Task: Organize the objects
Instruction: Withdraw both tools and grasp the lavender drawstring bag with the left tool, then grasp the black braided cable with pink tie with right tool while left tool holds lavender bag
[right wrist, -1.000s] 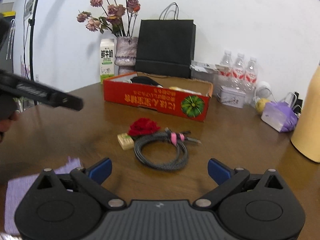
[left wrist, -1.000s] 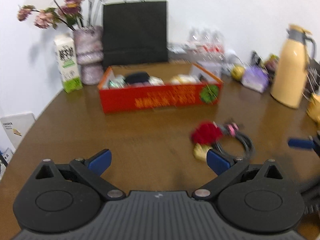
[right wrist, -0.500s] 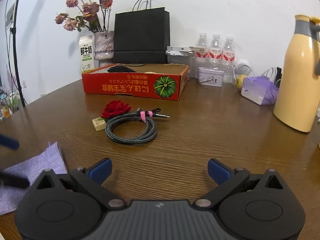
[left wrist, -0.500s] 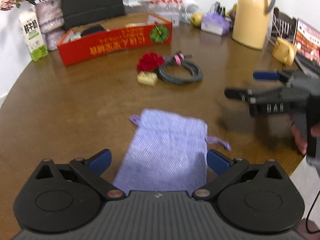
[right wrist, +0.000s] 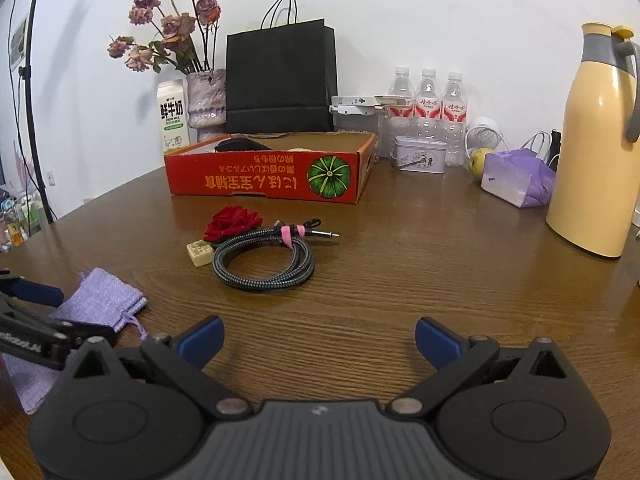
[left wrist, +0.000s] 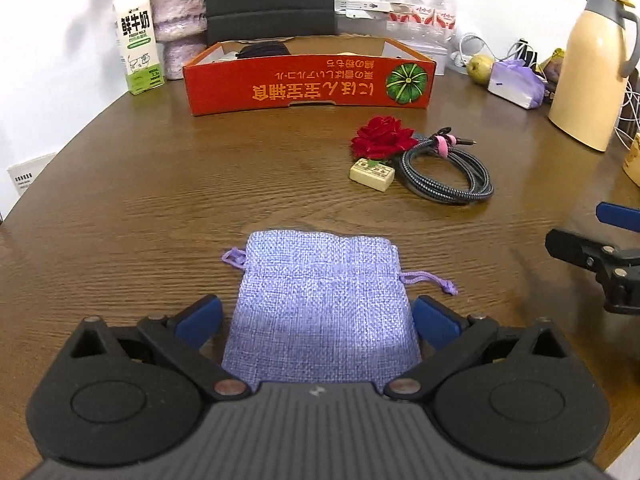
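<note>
Pouch [left wrist: 324, 304] (lilac drawstring one) lies flat at lower centre of the left view, between the wide-apart left gripper [left wrist: 316, 318] fingers, maybe touching. Right gripper [right wrist: 318, 338] gapes too, over bare table [right wrist: 420, 280].

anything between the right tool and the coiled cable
No, only bare table lies between the right tool and the cable. The right wrist view shows it.
</note>
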The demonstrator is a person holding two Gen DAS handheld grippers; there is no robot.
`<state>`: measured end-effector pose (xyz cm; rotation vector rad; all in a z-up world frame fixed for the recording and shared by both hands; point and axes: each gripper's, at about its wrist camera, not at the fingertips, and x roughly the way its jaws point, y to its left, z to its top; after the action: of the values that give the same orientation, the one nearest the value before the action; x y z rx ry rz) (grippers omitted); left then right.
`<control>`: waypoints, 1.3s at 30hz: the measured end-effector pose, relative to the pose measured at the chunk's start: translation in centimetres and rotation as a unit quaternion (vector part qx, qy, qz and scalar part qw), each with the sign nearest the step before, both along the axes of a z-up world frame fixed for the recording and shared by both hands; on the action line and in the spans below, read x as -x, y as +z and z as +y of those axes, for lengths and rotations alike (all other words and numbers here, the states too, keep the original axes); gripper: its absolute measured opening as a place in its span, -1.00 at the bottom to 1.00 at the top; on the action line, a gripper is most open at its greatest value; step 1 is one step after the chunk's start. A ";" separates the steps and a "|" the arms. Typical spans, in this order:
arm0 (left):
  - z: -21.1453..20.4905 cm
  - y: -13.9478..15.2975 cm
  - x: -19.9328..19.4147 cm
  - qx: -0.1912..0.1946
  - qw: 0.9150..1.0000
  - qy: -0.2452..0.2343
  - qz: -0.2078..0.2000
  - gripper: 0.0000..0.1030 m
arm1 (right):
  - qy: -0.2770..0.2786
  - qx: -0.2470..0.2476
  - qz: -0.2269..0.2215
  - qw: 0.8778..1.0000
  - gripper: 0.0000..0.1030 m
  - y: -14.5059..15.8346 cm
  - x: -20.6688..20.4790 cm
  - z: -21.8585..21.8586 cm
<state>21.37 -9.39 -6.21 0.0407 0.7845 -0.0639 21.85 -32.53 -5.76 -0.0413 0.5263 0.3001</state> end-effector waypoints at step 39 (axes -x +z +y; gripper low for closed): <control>3.0 5.7 -3.5 0.044 0.990 -0.017 -0.136 -0.81 | -0.005 0.061 0.038 0.997 0.98 -0.5 -1.7 2.2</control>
<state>24.87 -6.43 -0.47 -0.0209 0.5085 -0.1235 23.50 -30.34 -6.23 -0.1468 0.6190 0.2600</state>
